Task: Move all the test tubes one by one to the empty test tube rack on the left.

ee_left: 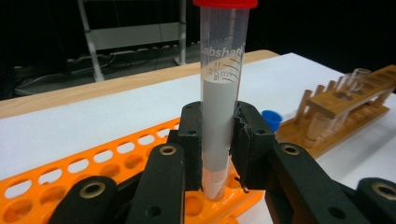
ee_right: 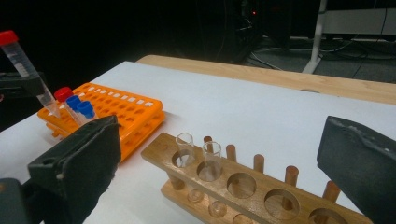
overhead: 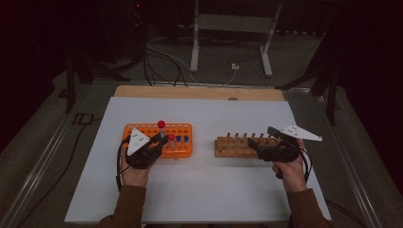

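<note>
My left gripper point(overhead: 159, 141) point(ee_left: 218, 135) is shut on a clear tube point(ee_left: 222, 70) with a red cap point(overhead: 161, 124) and pale grey filling. The tube stands nearly upright, its pointed tip at a hole near the corner of the orange rack point(overhead: 142, 130) point(ee_left: 116, 158). This held tube point(ee_right: 21, 65) also appears at the far left of the right gripper view. One red-capped tube point(overhead: 171, 137) point(ee_right: 63, 94) and two blue-capped tubes point(overhead: 182, 138) point(ee_right: 80, 106) stand in the rack. My right gripper point(overhead: 262, 137) point(ee_right: 222, 140) is open over the wooden rack point(overhead: 233, 147) point(ee_right: 243, 186), which holds two empty glass tubes point(ee_right: 198, 154).
Both racks sit on a white table sheet point(overhead: 204, 190) with a wooden strip point(overhead: 199, 91) along its far edge. Behind the table, cables and a white stand's legs point(overhead: 195, 47) lie on the dark floor. A metal rail point(overhead: 43, 156) runs along the left side.
</note>
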Demonstrator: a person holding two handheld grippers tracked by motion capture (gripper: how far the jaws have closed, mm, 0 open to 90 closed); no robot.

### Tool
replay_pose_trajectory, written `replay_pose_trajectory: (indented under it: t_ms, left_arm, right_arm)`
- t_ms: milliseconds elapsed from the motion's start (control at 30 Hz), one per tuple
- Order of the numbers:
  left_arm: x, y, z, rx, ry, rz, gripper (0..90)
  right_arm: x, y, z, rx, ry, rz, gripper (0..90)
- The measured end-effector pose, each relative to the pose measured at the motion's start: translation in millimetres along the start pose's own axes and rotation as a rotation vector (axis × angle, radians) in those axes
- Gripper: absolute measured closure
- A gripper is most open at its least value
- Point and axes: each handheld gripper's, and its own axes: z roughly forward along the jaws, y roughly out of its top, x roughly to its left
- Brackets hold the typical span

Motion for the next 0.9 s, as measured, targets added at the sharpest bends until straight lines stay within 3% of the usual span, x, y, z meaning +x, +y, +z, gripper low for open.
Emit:
replay_pose_trajectory:
  t_ms: [233, 533, 900]
  left_arm:
    - [8.0, -10.3, 8.6, 0.025, 0.025, -0.007, 75.5]
    - [12.0, -25.4, 23.4, 0.066, 0.02, -0.037, 75.4]
    - [9.3, -33.6, 31.2, 0.164, 0.011, -0.01, 75.6]
  right_arm:
    - [1.3, -0.3, 0.6, 0.002, 0.004, 0.0, 0.0]
    - [2.2, -1.6, 2.4, 0.011, 0.011, -0.004, 0.0]
    - [0.8, -2.8, 3.9, 0.018, 0.008, -0.004, 0.0]
